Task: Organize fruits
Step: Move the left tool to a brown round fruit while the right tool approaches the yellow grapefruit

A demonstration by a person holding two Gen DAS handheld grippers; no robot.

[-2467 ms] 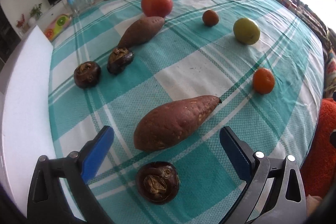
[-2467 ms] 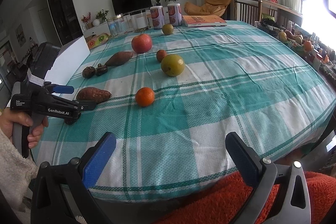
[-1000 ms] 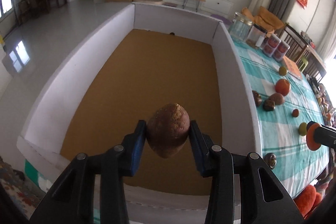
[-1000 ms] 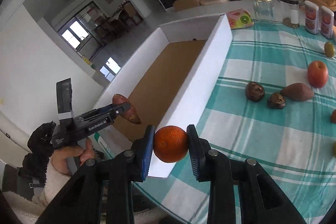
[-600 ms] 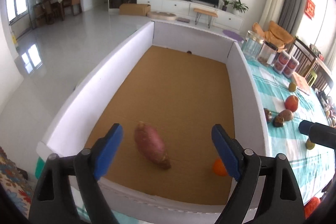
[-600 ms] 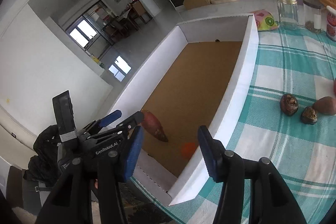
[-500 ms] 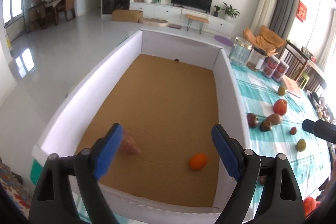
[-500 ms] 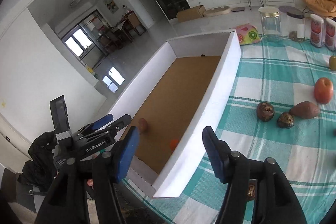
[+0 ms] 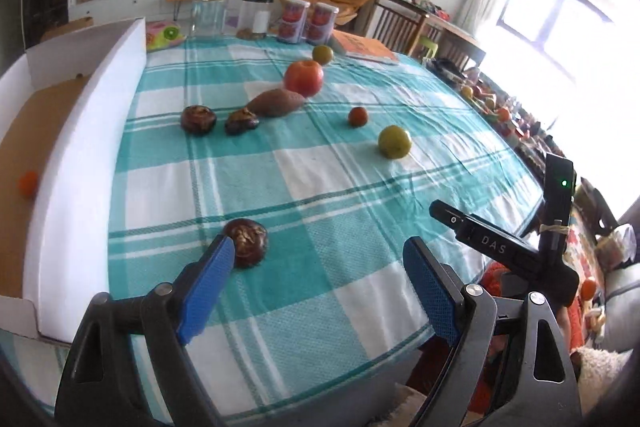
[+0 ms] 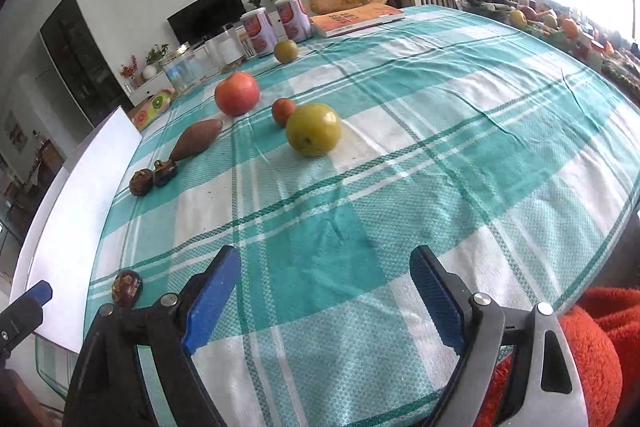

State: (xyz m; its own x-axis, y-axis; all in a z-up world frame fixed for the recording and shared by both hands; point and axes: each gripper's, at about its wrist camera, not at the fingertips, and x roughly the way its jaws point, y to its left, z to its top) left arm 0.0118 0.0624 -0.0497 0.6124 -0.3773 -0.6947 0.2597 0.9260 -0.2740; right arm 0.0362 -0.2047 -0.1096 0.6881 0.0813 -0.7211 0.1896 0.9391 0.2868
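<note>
While both grippers [image 9: 316, 281] [image 10: 326, 291] hang empty, the right's jaws opening, it seems a fetch step: the dark fruit [image 9: 246, 242] at lower centre-left needs closing on.

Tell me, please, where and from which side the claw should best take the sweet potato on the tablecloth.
Probably grip the sweet potato across its thick middle, coming from above, pads on its two long sides. It lies flat and tapers to points, so the ends would slip. A dark round fruit sits close to its nearer end and the red apple by its far end, so the middle is freest.
</note>
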